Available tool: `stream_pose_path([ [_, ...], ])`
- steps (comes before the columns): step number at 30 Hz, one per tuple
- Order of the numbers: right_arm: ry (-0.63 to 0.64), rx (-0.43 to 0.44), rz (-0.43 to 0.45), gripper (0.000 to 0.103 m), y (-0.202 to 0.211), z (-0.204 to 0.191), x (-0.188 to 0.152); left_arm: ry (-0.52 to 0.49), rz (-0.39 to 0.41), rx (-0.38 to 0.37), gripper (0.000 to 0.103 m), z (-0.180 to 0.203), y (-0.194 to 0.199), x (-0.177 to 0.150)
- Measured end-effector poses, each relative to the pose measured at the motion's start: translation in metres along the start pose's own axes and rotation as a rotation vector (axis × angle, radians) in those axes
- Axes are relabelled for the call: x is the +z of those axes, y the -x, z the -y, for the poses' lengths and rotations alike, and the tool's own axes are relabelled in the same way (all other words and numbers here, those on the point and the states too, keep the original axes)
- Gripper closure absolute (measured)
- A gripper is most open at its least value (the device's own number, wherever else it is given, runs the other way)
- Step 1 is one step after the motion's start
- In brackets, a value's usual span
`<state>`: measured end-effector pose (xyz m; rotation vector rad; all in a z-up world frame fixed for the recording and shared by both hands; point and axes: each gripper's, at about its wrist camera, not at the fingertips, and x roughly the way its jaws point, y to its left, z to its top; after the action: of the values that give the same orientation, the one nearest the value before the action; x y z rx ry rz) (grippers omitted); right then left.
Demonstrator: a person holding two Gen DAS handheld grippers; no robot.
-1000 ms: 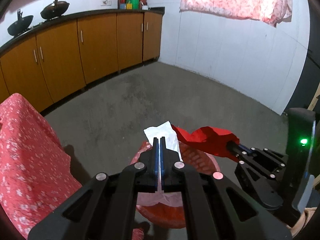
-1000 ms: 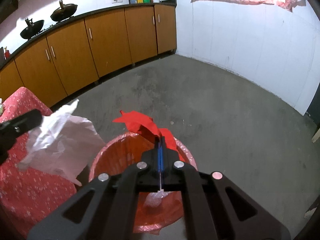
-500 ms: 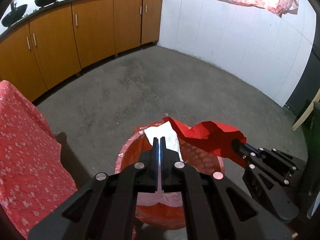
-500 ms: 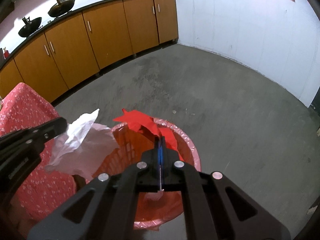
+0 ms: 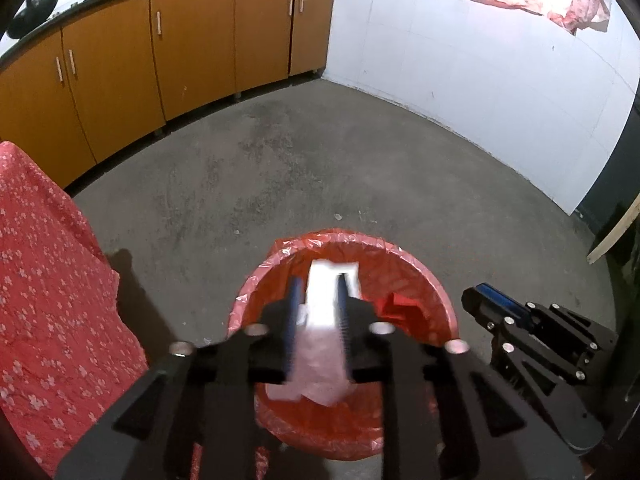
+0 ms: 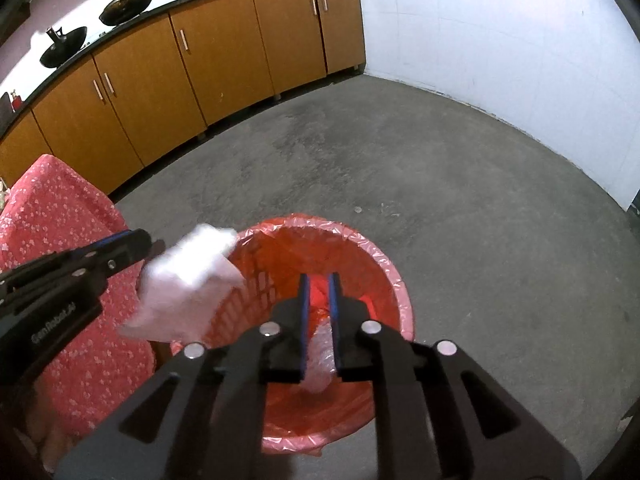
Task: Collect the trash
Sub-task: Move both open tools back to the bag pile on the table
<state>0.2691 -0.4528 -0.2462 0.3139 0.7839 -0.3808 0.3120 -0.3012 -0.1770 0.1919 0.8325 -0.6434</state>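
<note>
A red trash basket point(image 5: 436, 296) with a red liner stands on the floor below both grippers; it also shows in the right wrist view point(image 6: 396, 280). My left gripper point(image 5: 318, 280) is open over the basket, and white crumpled paper point(image 5: 326, 304) hangs blurred between its parted fingers, seen from the side in the right wrist view point(image 6: 188, 280). My right gripper point(image 6: 318, 278) is open above the basket. The red paper point(image 5: 402, 306) lies inside the basket, also visible in the right wrist view point(image 6: 320, 292). A clear plastic scrap point(image 6: 320, 356) lies at the basket's bottom.
A table under a red flowered cloth point(image 5: 48, 300) stands close left of the basket. Orange cabinets point(image 5: 192, 52) line the far wall, with black woks point(image 6: 128, 0) on the counter. A white tiled wall point(image 5: 480, 80) is at right. The grey floor point(image 5: 320, 160) lies beyond the basket.
Both grippers have opened over the basket. The red paper has dropped from the right gripper into the basket. The white paper is slipping from the left gripper.
</note>
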Motion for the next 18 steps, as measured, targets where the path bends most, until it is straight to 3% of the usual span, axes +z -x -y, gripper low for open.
stream_pose_path([
  [6, -0.002, -0.016, 0.024, 0.091, 0.005, 0.001, 0.003, 0.017, 0.017, 0.003, 0.074, -0.004, 0.01, 0.001],
  [11, 0.028, -0.007, 0.062, 0.091, 0.021, -0.008, 0.015, 0.067, 0.087, 0.012, 0.074, -0.021, 0.049, 0.013],
  [15, 0.094, 0.037, 0.121, 0.083, 0.048, -0.039, 0.034, 0.109, 0.142, 0.039, 0.072, -0.044, 0.091, 0.021],
  [18, 0.134, 0.108, 0.164, 0.073, 0.073, -0.073, 0.049, 0.149, 0.2, 0.091, 0.062, -0.074, 0.134, 0.02],
])
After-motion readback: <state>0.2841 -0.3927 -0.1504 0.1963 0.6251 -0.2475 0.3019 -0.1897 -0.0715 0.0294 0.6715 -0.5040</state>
